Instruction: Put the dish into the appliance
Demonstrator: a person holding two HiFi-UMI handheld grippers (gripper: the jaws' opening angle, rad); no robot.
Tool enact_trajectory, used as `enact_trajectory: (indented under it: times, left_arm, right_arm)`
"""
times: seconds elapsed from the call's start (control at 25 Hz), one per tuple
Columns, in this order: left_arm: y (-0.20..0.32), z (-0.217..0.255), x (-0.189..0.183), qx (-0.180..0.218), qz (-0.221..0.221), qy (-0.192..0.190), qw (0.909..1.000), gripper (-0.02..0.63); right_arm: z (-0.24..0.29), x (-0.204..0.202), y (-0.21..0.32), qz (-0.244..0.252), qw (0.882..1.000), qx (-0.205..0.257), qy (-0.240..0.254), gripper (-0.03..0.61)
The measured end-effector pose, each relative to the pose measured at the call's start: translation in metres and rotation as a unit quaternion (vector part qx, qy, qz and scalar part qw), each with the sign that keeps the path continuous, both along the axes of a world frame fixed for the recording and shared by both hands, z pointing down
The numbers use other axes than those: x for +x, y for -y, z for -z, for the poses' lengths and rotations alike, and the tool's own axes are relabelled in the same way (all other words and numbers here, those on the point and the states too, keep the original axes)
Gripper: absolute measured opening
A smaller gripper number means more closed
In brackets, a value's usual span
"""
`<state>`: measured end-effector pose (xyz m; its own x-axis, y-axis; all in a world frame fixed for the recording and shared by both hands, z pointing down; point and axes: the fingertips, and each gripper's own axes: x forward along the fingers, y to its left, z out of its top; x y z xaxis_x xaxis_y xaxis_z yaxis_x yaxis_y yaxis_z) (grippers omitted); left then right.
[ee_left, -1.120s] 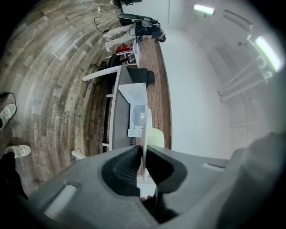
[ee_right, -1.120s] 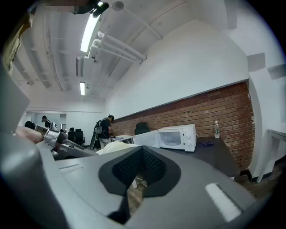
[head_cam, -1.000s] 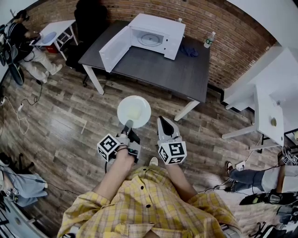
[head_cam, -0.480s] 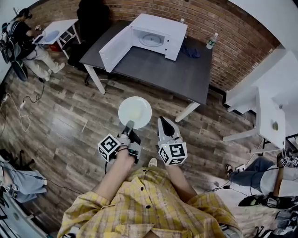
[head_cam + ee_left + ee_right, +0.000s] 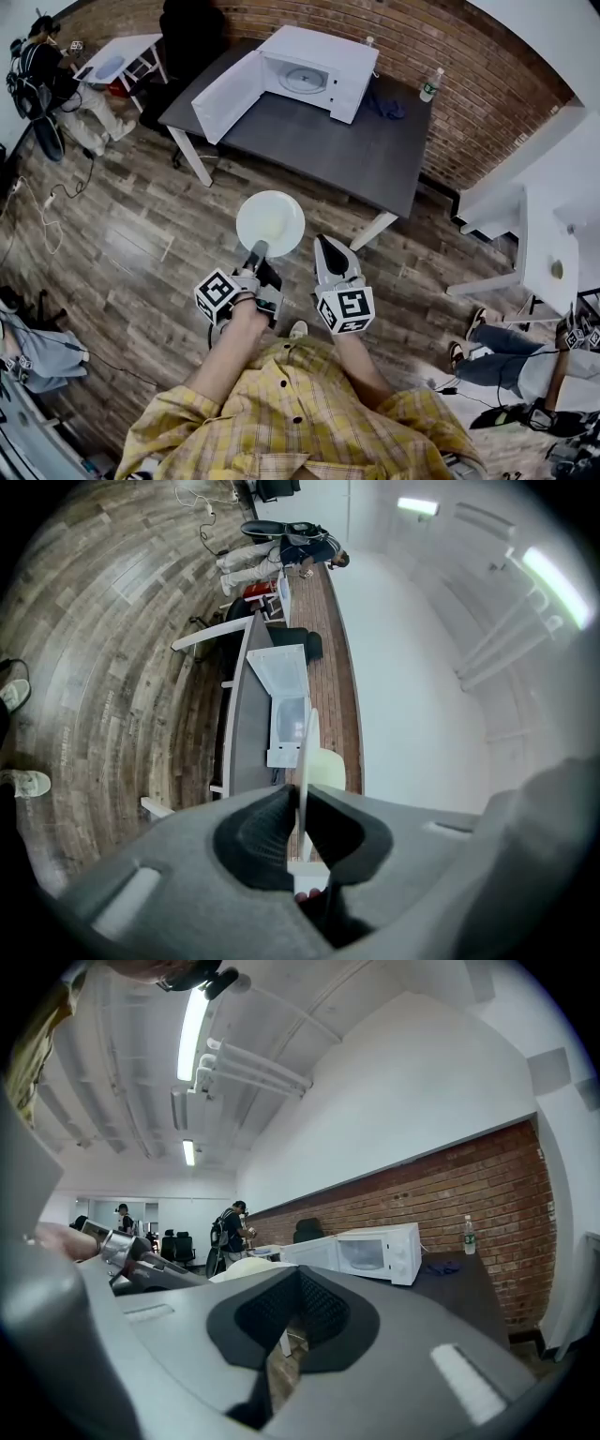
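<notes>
Dish [image 5: 270, 223], round and pale, is held out level above the wooden floor [image 5: 122, 244], just short of the dark table [image 5: 319, 150] and well apart from the microwave [image 5: 319, 66] that stands on it.

From the head view, going left to right: at the far upper left a person [image 5: 42, 70] stands by a small white table [image 5: 117, 58]. Lower down, my left gripper [image 5: 255, 251] is clamped on the near rim of the dish. In the left gripper view the camera is rolled on its side, and the dish [image 5: 305, 752] shows edge-on as a thin white line pinched between the two dark pads, with the left gripper [image 5: 298, 817] closed tight on it.

On the table, the microwave has its door [image 5: 223, 96] swung wide to the left, and a pale turntable shows inside. Just right of the dish, my right gripper [image 5: 323, 244] points the same way, beside the dish but not touching it. In the right gripper view its jaws [image 5: 298, 1312] are drawn together with nothing between them, and the microwave [image 5: 370, 1252] sits ahead.

Right of the microwave lies a blue cloth [image 5: 382, 101], then a water bottle [image 5: 428, 84] stands upright at the table's far corner against the brick wall [image 5: 469, 103]. At the far right is a white desk [image 5: 542, 234].
</notes>
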<state>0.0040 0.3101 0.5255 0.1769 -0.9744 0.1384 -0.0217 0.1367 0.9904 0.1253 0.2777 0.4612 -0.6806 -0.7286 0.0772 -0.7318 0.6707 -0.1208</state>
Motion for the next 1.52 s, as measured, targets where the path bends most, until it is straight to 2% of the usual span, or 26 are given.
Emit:
enact_trajectory:
  times: [0.32, 0.68, 1.12, 1.52]
  left_arm:
    - [0.022, 0.0, 0.018, 0.0, 0.013, 0.002, 0.9999, 0.021]
    - [0.072, -0.015, 0.007, -0.001, 0.016, -0.001, 0.9999, 0.021]
    - [0.19, -0.018, -0.043, 0.005, -0.006, 0.003, 1.0, 0.021]
    - [0.302, -0.012, -0.104, -0.008, -0.042, 0.01, 0.999, 0.021]
  right_arm:
    - [0.002, 0.019, 0.022, 0.003, 1.0, 0.006, 0.011, -0.003]
    - [-0.017, 0.005, 0.073, 0.014, 1.0, -0.007, 0.006, -0.003]
    - [-0.019, -0.05, 0.185, 0.008, 1.0, -0.007, -0.002, -0.003]
    - [-0.006, -0.106, 0.295, -0.028, 0.999, -0.018, 0.001, -0.003]
